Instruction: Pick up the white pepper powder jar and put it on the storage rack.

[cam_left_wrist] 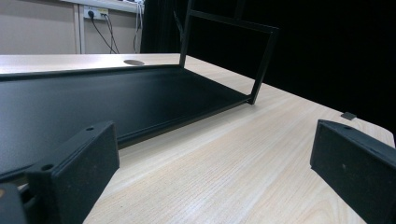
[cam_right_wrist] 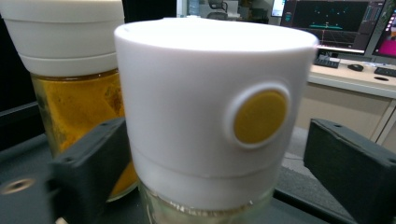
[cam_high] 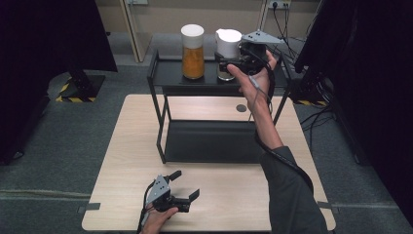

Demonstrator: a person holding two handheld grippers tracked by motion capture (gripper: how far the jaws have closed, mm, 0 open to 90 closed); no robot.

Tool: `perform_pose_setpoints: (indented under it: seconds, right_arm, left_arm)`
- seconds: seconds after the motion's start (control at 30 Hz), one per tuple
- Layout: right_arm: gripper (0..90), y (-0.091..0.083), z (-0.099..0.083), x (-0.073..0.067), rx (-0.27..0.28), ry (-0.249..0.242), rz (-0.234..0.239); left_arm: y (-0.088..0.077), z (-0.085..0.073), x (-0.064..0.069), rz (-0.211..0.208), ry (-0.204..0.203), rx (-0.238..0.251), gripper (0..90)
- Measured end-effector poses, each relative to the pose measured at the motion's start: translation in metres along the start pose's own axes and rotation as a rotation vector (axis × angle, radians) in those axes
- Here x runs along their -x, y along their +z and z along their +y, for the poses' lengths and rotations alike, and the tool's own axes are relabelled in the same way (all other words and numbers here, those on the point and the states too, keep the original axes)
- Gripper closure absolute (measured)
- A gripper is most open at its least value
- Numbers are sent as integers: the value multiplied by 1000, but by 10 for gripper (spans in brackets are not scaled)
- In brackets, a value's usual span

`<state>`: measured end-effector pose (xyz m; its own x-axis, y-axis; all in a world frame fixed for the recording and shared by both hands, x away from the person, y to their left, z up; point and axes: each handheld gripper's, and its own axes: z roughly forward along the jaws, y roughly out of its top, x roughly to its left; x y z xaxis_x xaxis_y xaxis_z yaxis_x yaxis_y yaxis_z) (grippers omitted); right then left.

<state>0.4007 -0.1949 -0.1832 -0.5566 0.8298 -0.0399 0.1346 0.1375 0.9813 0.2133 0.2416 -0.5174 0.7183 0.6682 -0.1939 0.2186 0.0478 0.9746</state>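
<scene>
A glass jar with a tall white lid stands on the top shelf of a black rack. To its left is a jar of orange powder. My right gripper is up at the shelf with its jaws on either side of the white-lidded jar. One pad sits at the lid's edge and the other stands off it with a gap, so the gripper is open. The lid has a round yellow button. Near the table's front edge, my left gripper rests open with nothing between its fingers.
The rack's lower tray lies flat on the wooden table, with thin black uprights at its corners. A round cable hole is in the table behind the tray. Dark curtains and stands flank the table. Bare wood stretches ahead of the left gripper.
</scene>
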Motion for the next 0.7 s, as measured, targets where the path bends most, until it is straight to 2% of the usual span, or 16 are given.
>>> perform_pose_setpoints:
  seconds: [0.13,0.2,0.57,0.7]
  right_arm:
    - [6,-3,0,-2,-8,-17,-12]
    - [4,-5,0,-4,-10,-4,-24]
    - [4,-18,-11,4,23,23,10]
    - [4,-23,-15,7,34,12,29]
  left_arm:
    - [0,0,0,-1,1,-3,7]
    - [0,0,0,-1,0,-1,7]
    - [0,0,0,0,2,-5,7]
    - [0,0,1,1,-1,-1,7]
